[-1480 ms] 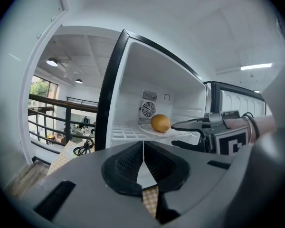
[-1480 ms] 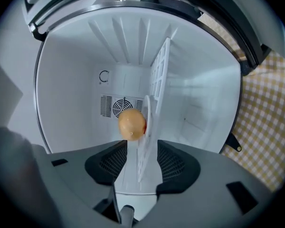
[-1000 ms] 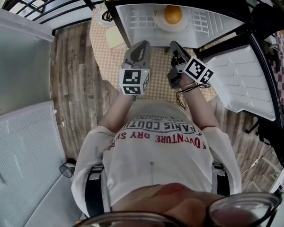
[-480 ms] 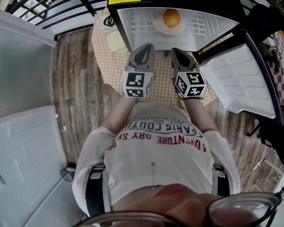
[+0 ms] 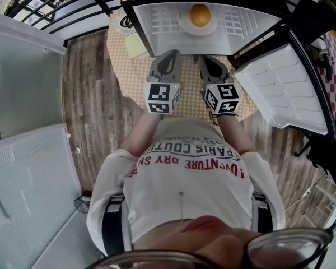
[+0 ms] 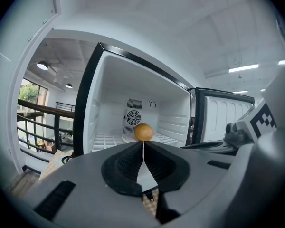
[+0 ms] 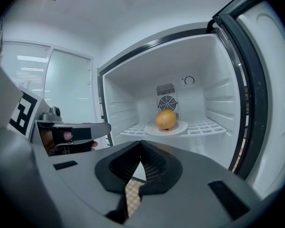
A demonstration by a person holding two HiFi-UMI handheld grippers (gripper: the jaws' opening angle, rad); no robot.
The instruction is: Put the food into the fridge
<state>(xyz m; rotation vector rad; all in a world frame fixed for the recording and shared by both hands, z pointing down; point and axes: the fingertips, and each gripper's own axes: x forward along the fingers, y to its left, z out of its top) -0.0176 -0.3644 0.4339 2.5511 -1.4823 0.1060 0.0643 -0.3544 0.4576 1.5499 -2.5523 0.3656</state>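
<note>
An orange (image 5: 200, 15) lies on a white plate (image 5: 185, 24) on the shelf inside the open fridge (image 5: 157, 21). Both grippers hover side by side in front of the fridge opening, pointing at it. My left gripper (image 5: 171, 55) is shut with nothing in it; its view shows the jaws (image 6: 143, 145) closed just below the orange (image 6: 143, 132). My right gripper (image 5: 204, 59) is shut and empty too; past its closed jaws (image 7: 141, 145) sit the orange (image 7: 165, 119) and the plate (image 7: 183, 126).
The fridge door (image 5: 285, 88) stands swung open at the right. The fridge rests on a table with a checked cloth (image 5: 126, 72); a pale yellow item (image 5: 135, 46) lies on it left of the fridge. A white cabinet (image 5: 22, 77) and railings (image 5: 50, 1) are at the left.
The right gripper has rolled upright, so its marker cube now faces up like the left one, and it has drawn level beside the left gripper. The left gripper has hardly moved.
</note>
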